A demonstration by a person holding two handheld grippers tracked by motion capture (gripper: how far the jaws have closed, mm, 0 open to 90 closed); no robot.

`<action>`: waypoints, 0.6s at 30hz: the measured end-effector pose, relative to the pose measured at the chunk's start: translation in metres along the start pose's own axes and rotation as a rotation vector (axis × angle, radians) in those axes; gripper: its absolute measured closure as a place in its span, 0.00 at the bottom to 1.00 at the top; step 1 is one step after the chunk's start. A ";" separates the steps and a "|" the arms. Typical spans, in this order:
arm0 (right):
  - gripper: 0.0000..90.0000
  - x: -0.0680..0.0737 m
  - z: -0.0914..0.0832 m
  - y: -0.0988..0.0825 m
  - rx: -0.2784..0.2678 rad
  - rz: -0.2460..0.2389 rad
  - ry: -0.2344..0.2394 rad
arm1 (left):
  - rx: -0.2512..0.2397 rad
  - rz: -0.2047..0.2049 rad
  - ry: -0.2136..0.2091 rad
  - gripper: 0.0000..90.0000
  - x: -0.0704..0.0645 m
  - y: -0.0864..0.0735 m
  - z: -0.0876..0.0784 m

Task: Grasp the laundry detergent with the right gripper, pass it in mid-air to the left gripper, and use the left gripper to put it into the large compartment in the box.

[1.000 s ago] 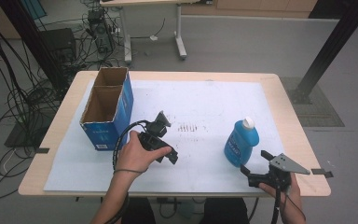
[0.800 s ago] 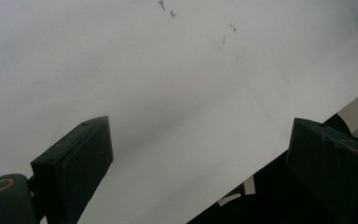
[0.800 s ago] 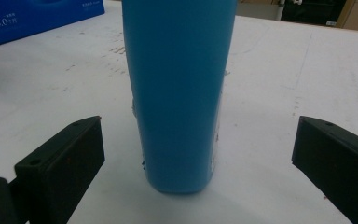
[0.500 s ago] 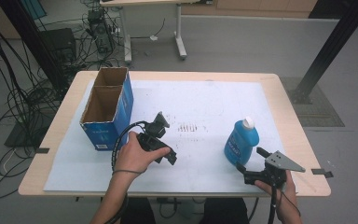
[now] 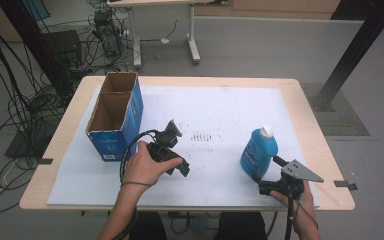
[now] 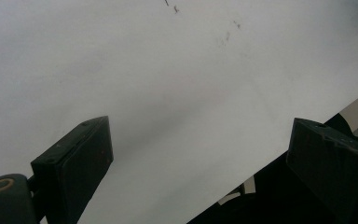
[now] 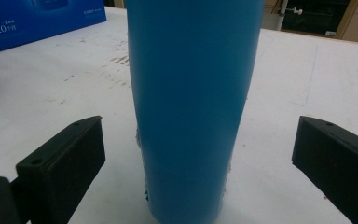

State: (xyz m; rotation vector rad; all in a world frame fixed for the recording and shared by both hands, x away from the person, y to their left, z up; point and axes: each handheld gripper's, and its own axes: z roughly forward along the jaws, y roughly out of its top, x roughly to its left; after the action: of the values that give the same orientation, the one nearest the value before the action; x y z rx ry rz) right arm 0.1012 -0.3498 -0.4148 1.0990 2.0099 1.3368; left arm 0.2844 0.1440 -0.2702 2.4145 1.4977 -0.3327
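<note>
A blue bottle with a white cap stands upright on the white sheet at the right front of the table. My right gripper is open just in front of it. In the right gripper view the bottle's body rises between the two black pads, with a gap on each side. My left gripper is held low over the sheet near the middle front. It is open, and its pads have nothing between them.
An open blue cardboard box stands at the left, its side also seen in the right gripper view. A white sheet covers the wooden table. Dark smudges mark its middle. The table's front edge lies close below the left gripper.
My right gripper has moved forward and left toward the bottle, so that its jaws now stand on either side of it. The left hand and gripper have stayed put.
</note>
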 end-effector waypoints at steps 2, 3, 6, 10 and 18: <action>0.03 0.000 0.001 0.000 -0.001 -0.002 -0.001 | 0.003 -0.004 0.000 0.08 0.000 0.000 0.001; 0.03 0.000 0.001 0.000 -0.001 -0.002 -0.001 | 0.003 -0.004 0.000 0.08 0.000 0.000 0.001; 0.03 0.000 0.003 0.000 -0.005 -0.003 -0.001 | 0.003 -0.004 -0.001 0.08 0.001 0.000 0.001; 0.03 0.001 0.005 0.001 -0.011 -0.003 -0.002 | 0.000 -0.012 -0.003 0.08 0.001 0.000 0.001; 0.03 0.001 0.010 0.003 -0.018 -0.004 0.003 | 0.002 -0.013 0.000 0.08 0.002 -0.001 0.000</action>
State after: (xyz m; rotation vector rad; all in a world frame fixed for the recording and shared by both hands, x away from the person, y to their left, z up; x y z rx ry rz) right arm 0.1095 -0.3431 -0.4160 1.0848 1.9971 1.3529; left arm 0.2845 0.1456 -0.2713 2.4073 1.5136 -0.3374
